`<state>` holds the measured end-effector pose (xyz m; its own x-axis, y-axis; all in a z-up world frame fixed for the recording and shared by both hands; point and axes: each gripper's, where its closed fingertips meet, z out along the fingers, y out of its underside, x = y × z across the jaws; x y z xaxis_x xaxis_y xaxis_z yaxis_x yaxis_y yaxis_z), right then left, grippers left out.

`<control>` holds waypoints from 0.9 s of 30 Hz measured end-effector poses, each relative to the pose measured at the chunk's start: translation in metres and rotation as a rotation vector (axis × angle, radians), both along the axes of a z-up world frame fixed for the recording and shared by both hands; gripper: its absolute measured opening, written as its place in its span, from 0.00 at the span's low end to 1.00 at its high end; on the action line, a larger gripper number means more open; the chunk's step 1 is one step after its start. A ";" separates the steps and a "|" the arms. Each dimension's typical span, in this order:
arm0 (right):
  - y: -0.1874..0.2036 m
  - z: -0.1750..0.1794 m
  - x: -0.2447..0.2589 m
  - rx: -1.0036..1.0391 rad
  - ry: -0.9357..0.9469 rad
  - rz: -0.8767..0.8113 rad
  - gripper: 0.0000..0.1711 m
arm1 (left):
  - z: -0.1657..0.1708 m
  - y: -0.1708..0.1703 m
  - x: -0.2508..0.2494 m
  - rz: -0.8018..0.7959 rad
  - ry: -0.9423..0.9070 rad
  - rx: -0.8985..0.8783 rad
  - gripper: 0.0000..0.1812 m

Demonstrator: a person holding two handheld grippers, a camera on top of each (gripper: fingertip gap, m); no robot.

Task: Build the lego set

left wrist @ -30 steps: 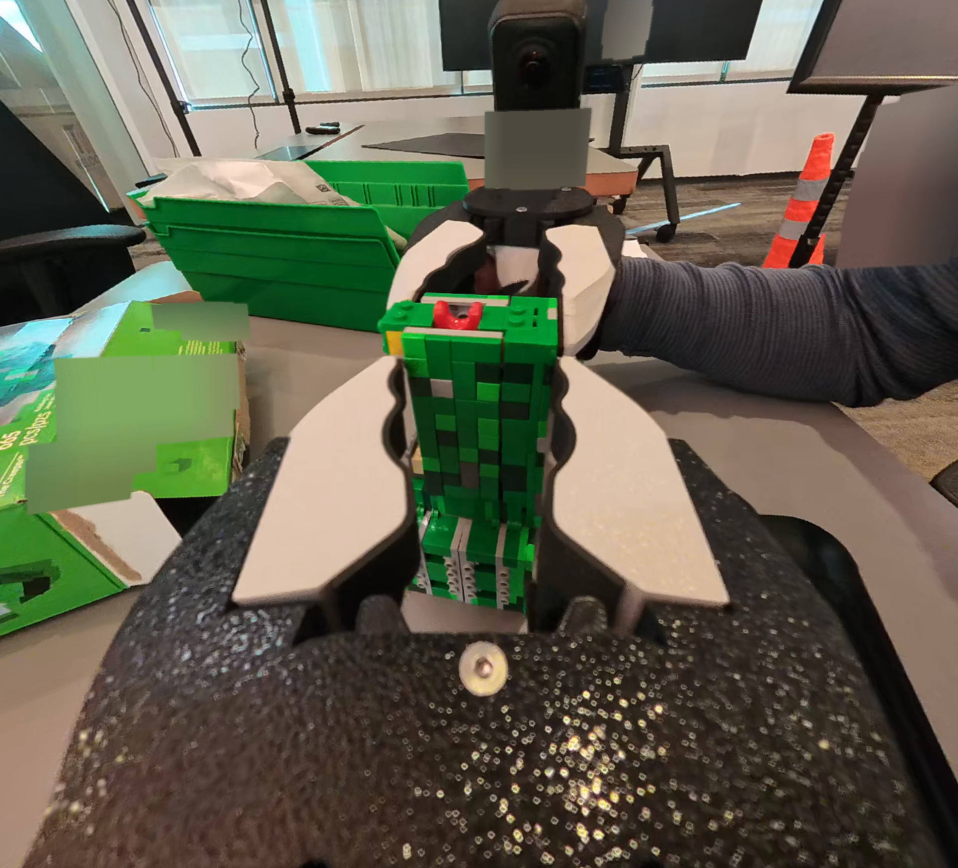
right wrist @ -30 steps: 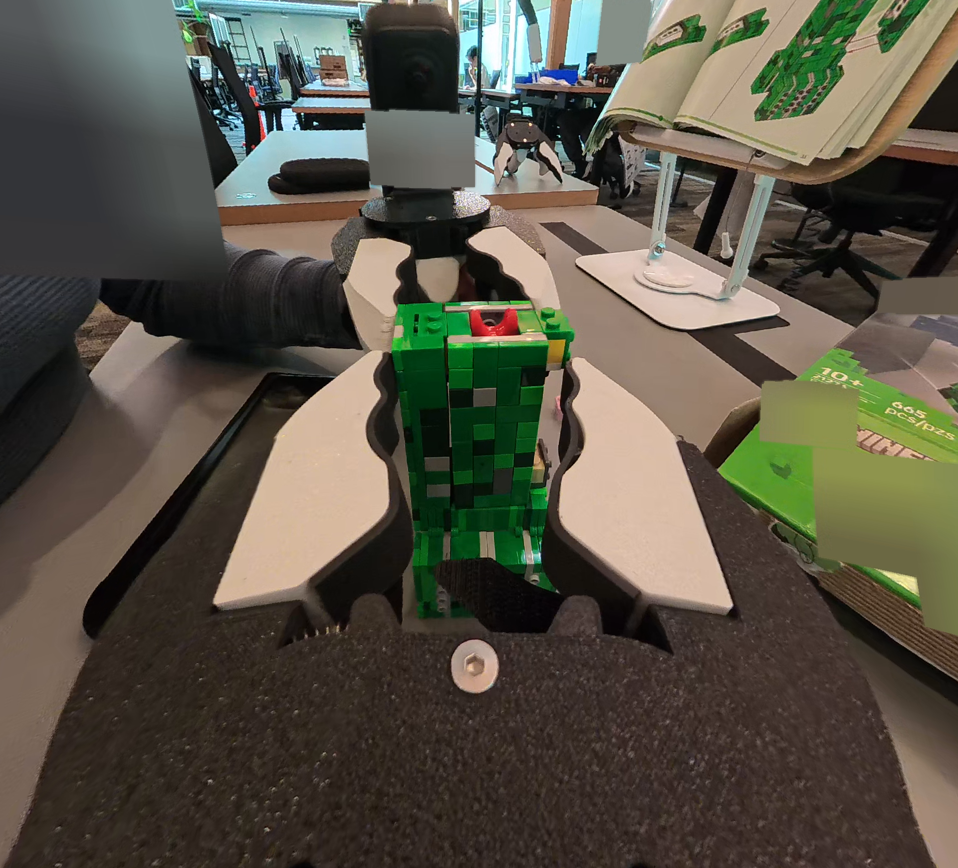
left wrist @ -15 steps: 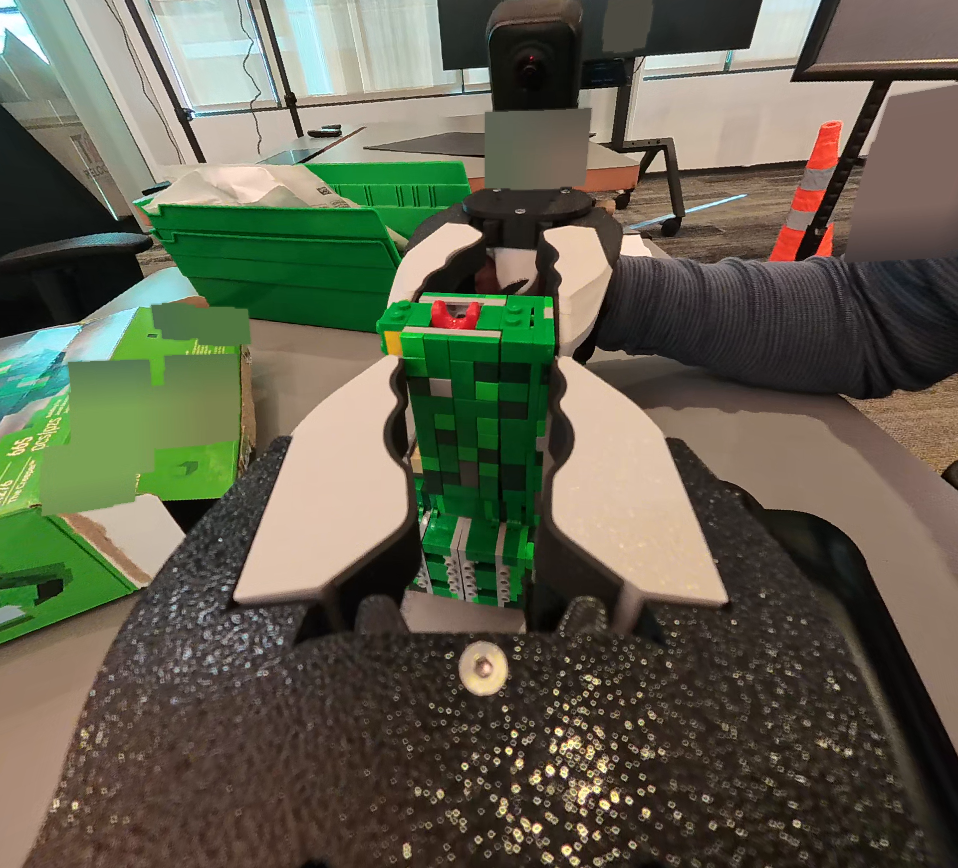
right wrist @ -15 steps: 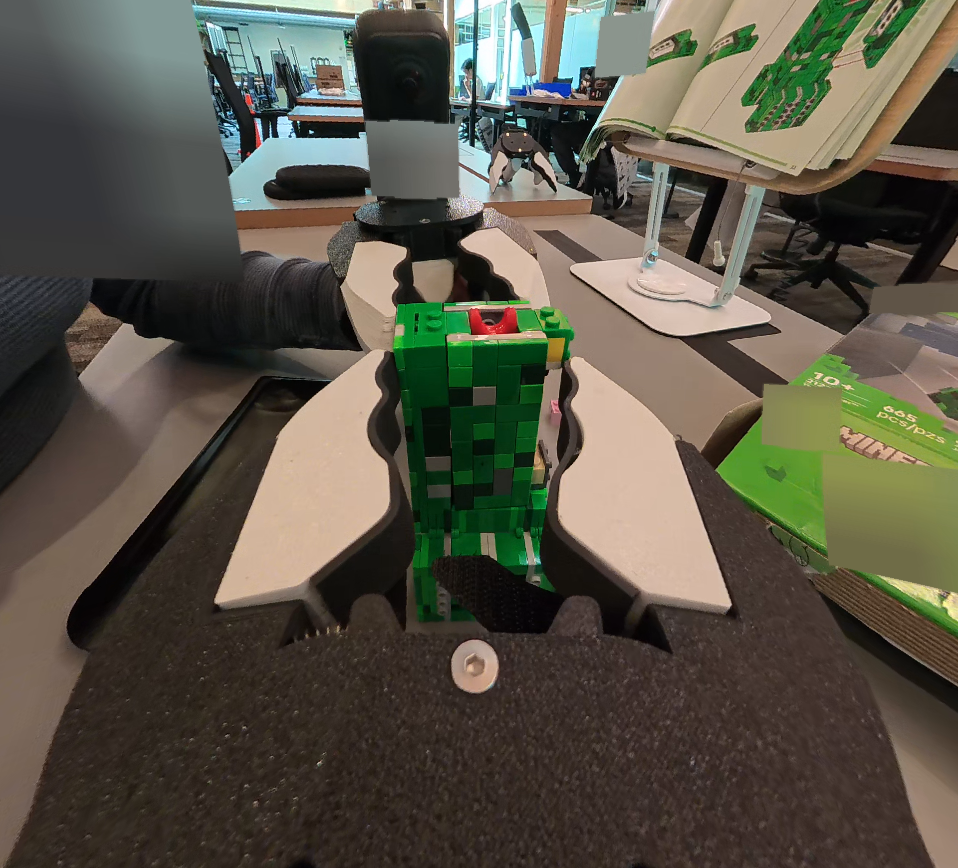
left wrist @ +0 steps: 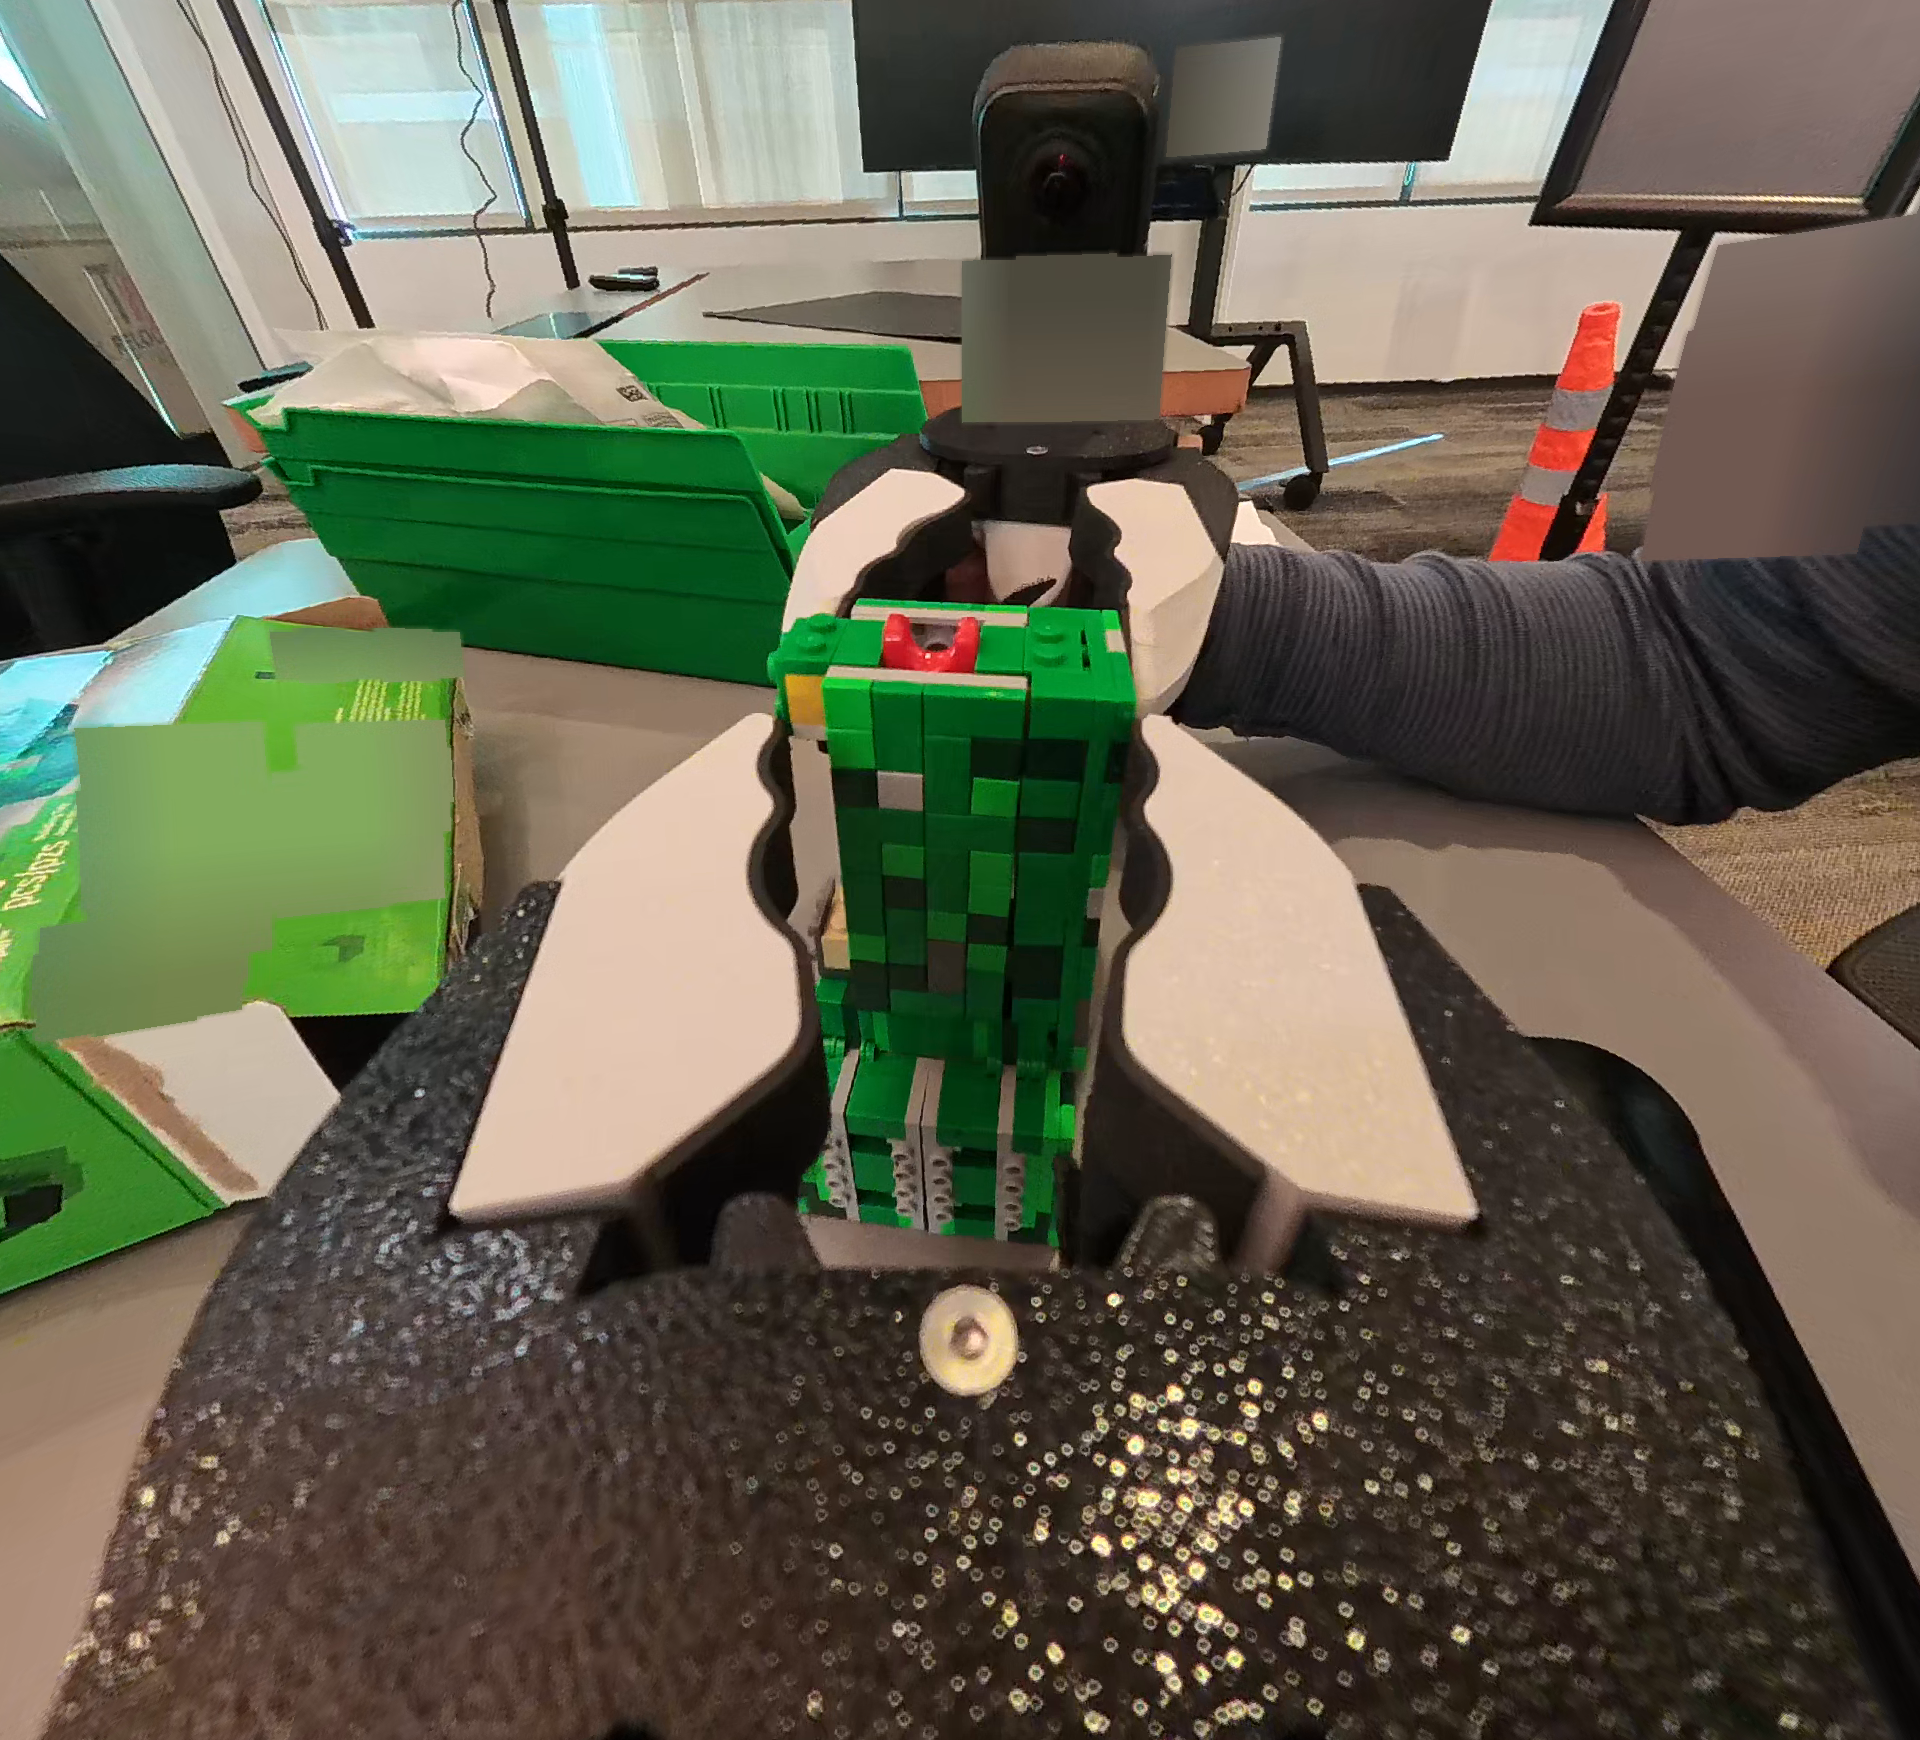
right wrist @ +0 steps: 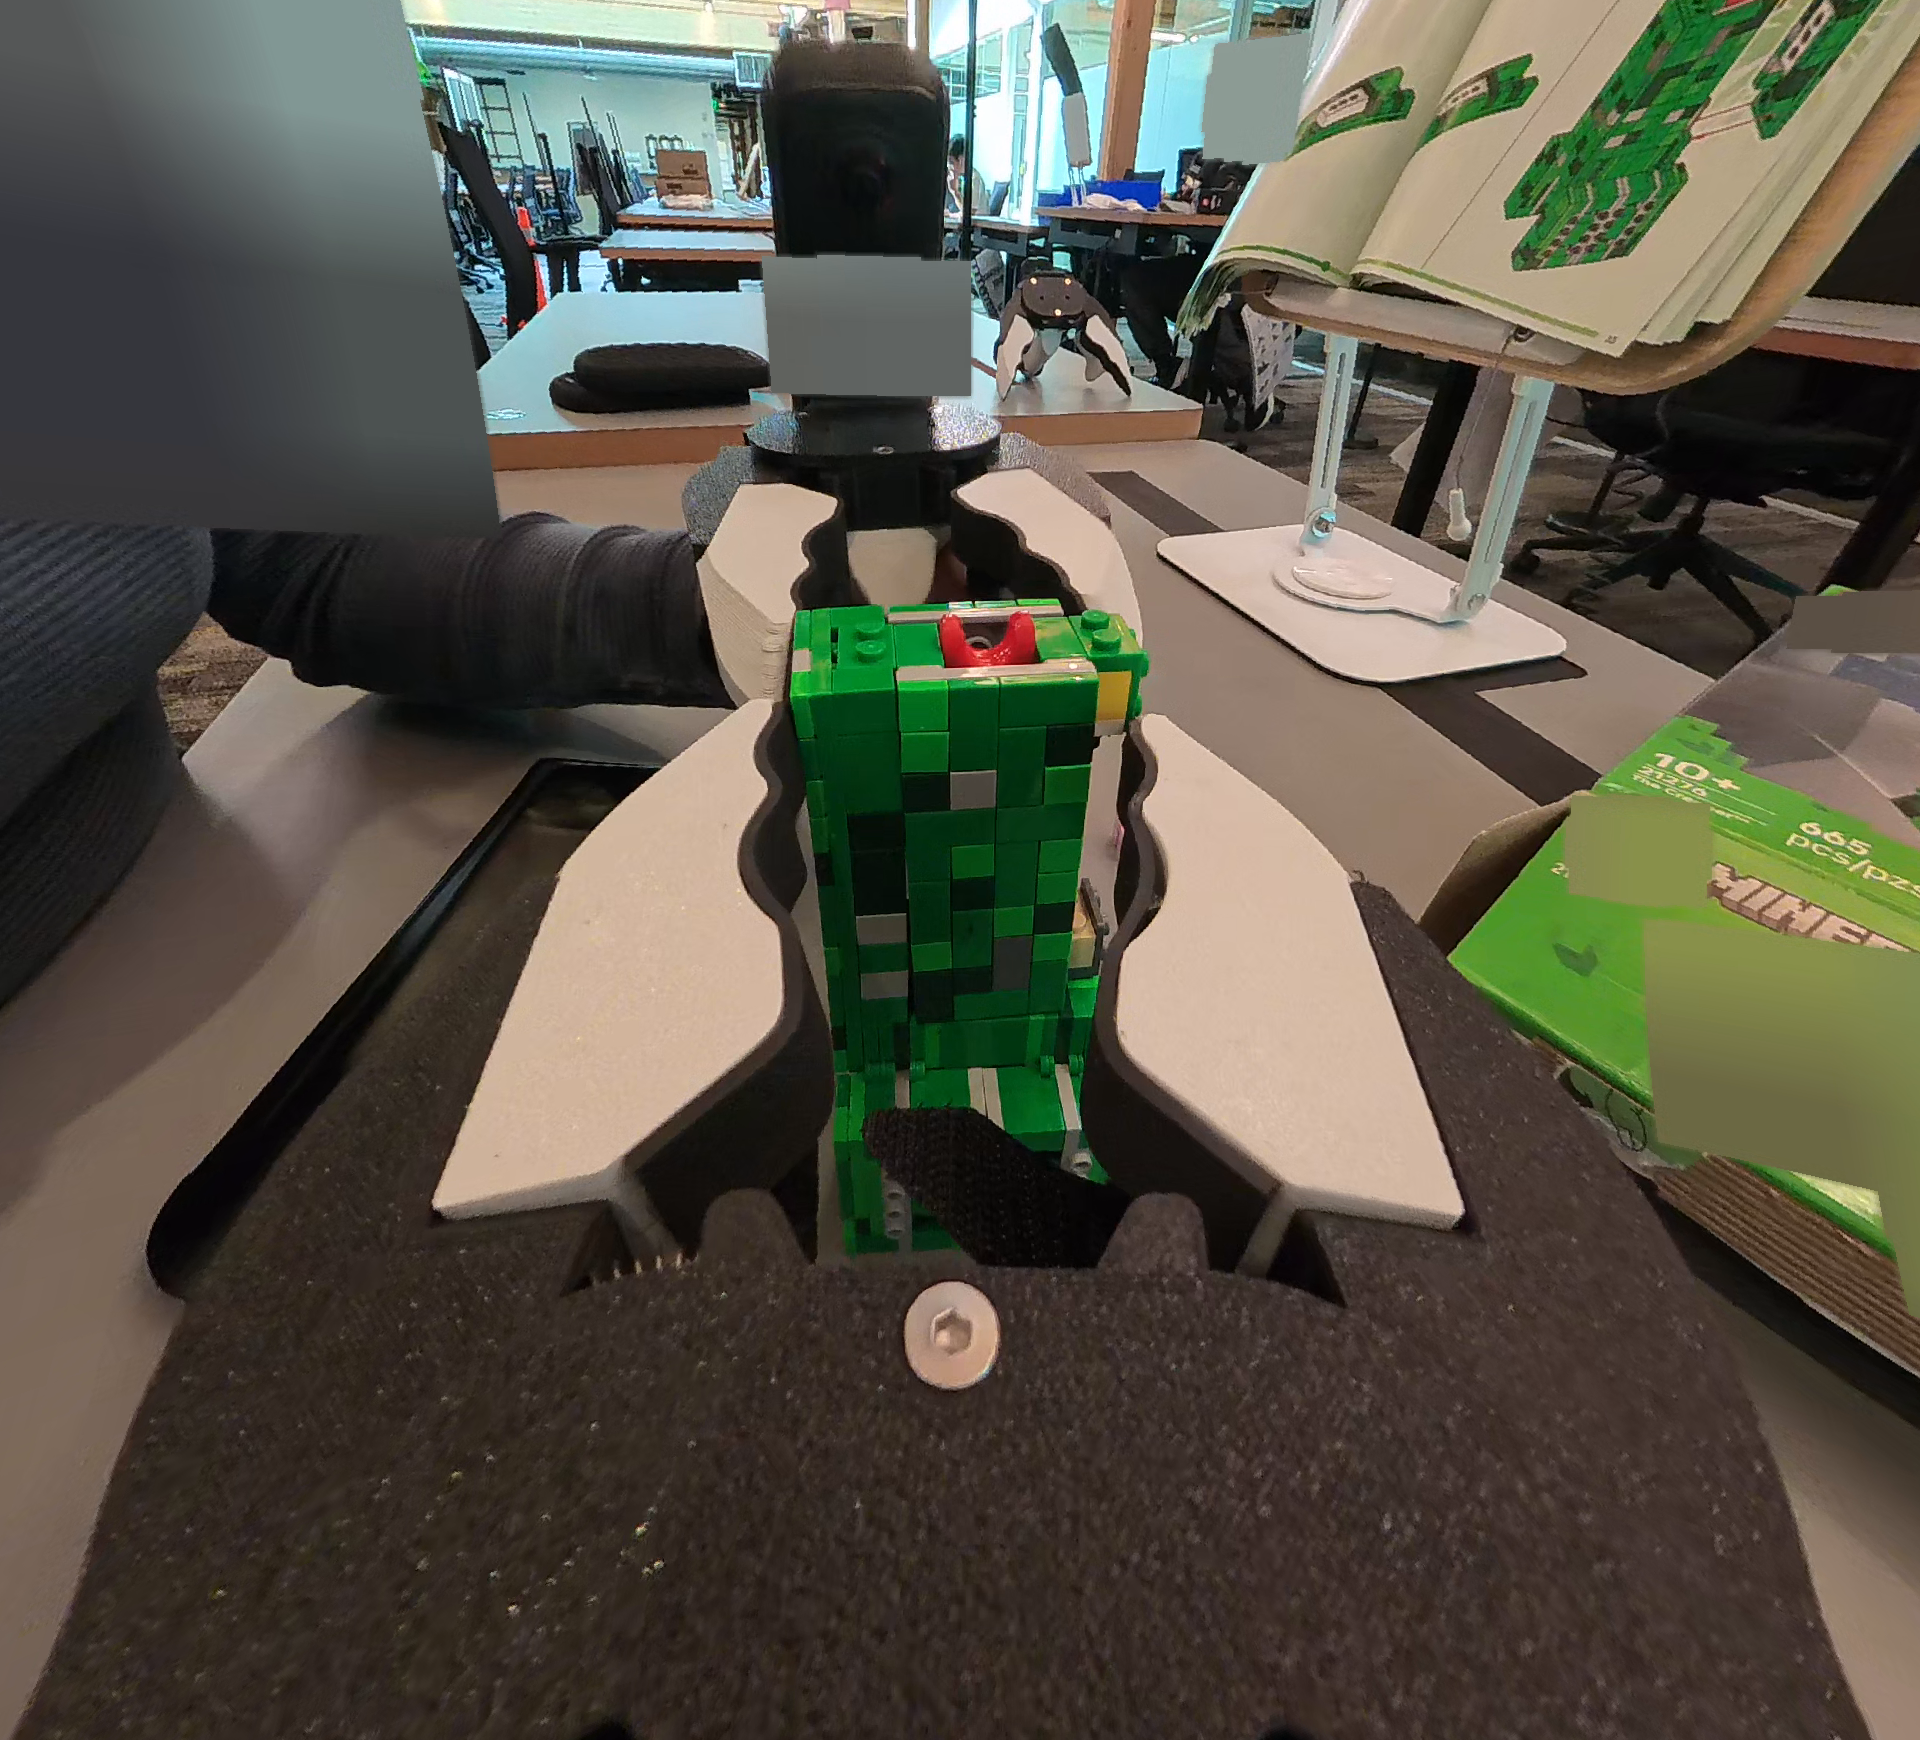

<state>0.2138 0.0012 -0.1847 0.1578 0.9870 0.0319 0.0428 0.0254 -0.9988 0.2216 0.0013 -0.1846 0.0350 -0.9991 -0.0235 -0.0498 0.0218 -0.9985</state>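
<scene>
A tall green lego model [left wrist: 956,869] stands upright on the grey table [left wrist: 1455,859], with a red piece [left wrist: 928,646] in a slot on its top. My left gripper [left wrist: 956,745] is shut on the model's sides. The right gripper [left wrist: 1013,547] faces it from the far side of the model. In the right wrist view, my right gripper [right wrist: 951,745] is shut on the same model [right wrist: 956,869], with the red piece [right wrist: 985,641] on top. The left gripper [right wrist: 904,547] is opposite. The model's base is hidden by the gripper bodies.
A green bin [left wrist: 520,527] with paper stands behind on the left, beside a green lego box [left wrist: 260,807], which also shows in the right wrist view [right wrist: 1714,942]. An open instruction booklet [right wrist: 1558,80] sits on a white stand. A black tray [right wrist: 416,921] and a sleeved arm [left wrist: 1558,672] are close.
Both grippers stay shut on the model. The views have shifted only slightly; the model and the things around it keep their places.
</scene>
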 end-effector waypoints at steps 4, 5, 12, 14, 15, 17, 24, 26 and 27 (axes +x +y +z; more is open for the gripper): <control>0.000 0.000 0.000 0.003 -0.003 -0.002 0.34 | 0.000 0.000 0.000 0.005 0.008 0.006 0.33; 0.000 0.000 0.000 0.003 -0.003 -0.001 0.34 | 0.000 0.001 0.000 0.011 0.008 0.008 0.33; 0.001 0.000 -0.002 -0.002 0.015 -0.011 0.30 | 0.000 0.003 0.000 0.029 -0.010 -0.006 0.33; 0.001 0.000 -0.001 -0.007 0.020 -0.010 0.30 | 0.000 0.002 -0.001 0.026 -0.006 -0.004 0.34; 0.000 -0.001 -0.001 -0.006 0.018 -0.015 0.30 | 0.000 0.001 -0.002 0.016 -0.002 -0.009 0.37; 0.001 -0.007 0.002 -0.003 -0.002 -0.027 0.30 | -0.002 0.001 -0.005 0.012 0.000 -0.025 0.39; 0.004 -0.036 0.010 -0.088 -0.127 0.000 0.43 | -0.041 0.010 -0.015 0.054 0.183 -0.053 0.45; 0.005 -0.043 0.006 -0.095 -0.175 0.010 0.45 | -0.050 0.010 -0.012 0.050 0.230 -0.057 0.47; 0.005 -0.045 0.005 -0.089 -0.189 0.019 0.45 | -0.053 0.009 -0.010 0.044 0.242 -0.056 0.47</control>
